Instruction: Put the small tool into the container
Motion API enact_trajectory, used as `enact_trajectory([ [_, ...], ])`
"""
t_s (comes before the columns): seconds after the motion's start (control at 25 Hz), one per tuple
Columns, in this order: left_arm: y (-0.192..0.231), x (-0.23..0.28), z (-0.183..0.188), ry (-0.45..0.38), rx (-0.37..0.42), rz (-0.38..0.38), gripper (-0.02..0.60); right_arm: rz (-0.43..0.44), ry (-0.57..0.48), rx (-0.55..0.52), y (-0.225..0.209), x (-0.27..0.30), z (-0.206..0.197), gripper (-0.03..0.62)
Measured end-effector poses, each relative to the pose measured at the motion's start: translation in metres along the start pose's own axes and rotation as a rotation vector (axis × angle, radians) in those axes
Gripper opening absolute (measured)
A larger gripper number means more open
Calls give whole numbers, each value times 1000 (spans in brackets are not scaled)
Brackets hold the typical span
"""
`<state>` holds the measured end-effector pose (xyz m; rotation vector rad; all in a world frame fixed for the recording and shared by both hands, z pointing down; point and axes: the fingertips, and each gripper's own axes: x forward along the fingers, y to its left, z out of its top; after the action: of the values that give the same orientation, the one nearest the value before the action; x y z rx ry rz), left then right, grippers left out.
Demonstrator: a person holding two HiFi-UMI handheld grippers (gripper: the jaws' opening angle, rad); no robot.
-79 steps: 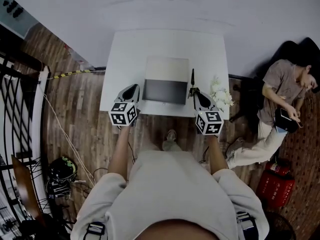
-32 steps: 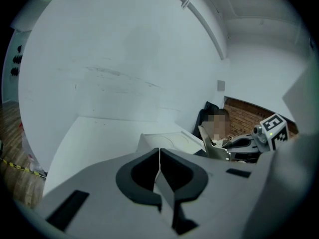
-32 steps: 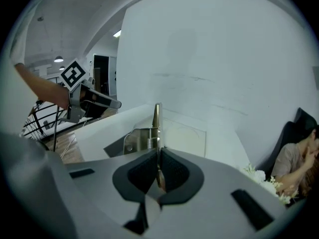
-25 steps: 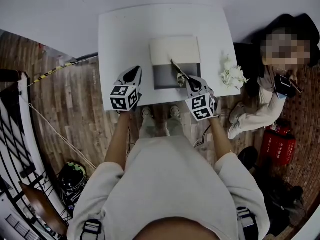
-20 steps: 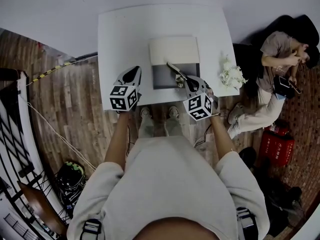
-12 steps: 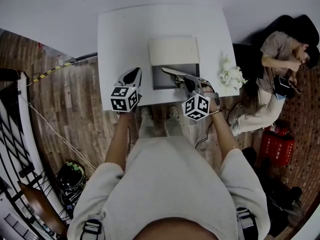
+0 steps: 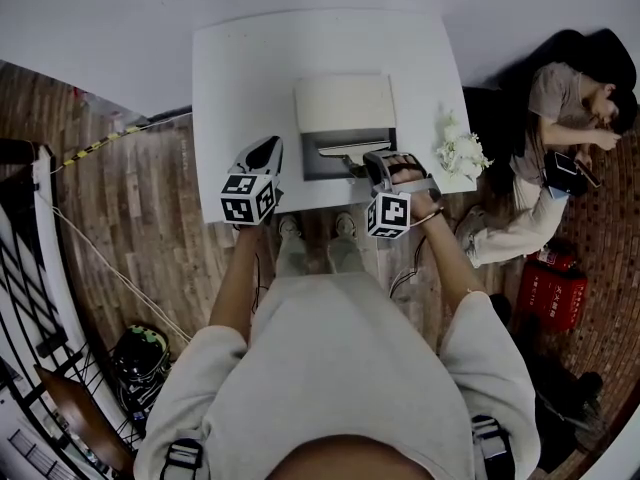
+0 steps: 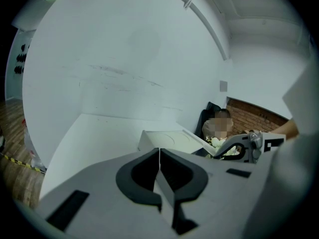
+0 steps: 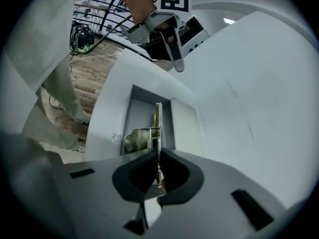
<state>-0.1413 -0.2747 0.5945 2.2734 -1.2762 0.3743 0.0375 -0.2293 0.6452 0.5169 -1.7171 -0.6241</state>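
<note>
Two grippers over the white table (image 7: 230, 78) in the head view, so which one's got the small tool? — rigwatcher

That'd be the right gripper (image 7: 372, 160), just right of centre in the frame. Its own view shows the jaws pinched hard on the small tool (image 9: 156, 126), a thin metal thing with a little spring on it, poking out past the tips. — benchmonkey

And where's the tool relative to the container? — rigwatcher

From above it runs leftward out of the jaws and lies across the dark open part of the container (image 7: 335, 170), which sits mid-table with its pale lid (image 7: 345, 103) flipped back toward the top of the frame. In the right gripper view the tool lines up with the opening too. I can't tell whether it touches the bottom. — benchmonkey

Left one doing anything? — rigwatcher

Nope. The left gripper (image 7: 268, 148) hangs over the table's near edge, left of the container and clear of it. Its view shows the jaws pressed together with nothing between them. — benchmonkey

Anything else around? — rigwatcher

White flowers (image 7: 458, 154) at the table's right edge, and a person (image 7: 560, 128) sitting on the floor at the far right of the frame. — benchmonkey
</note>
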Motion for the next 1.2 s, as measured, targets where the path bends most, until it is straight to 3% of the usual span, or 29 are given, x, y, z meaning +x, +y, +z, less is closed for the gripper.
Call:
enact_trajectory([
  [0.28, 5, -3, 0, -5, -10, 11, 12, 8, 12, -96, 6, 12, 2, 3],
  [1.2, 30, -19, 5, -18, -25, 75, 13, 10, 54, -104, 0, 64, -2, 5],
])
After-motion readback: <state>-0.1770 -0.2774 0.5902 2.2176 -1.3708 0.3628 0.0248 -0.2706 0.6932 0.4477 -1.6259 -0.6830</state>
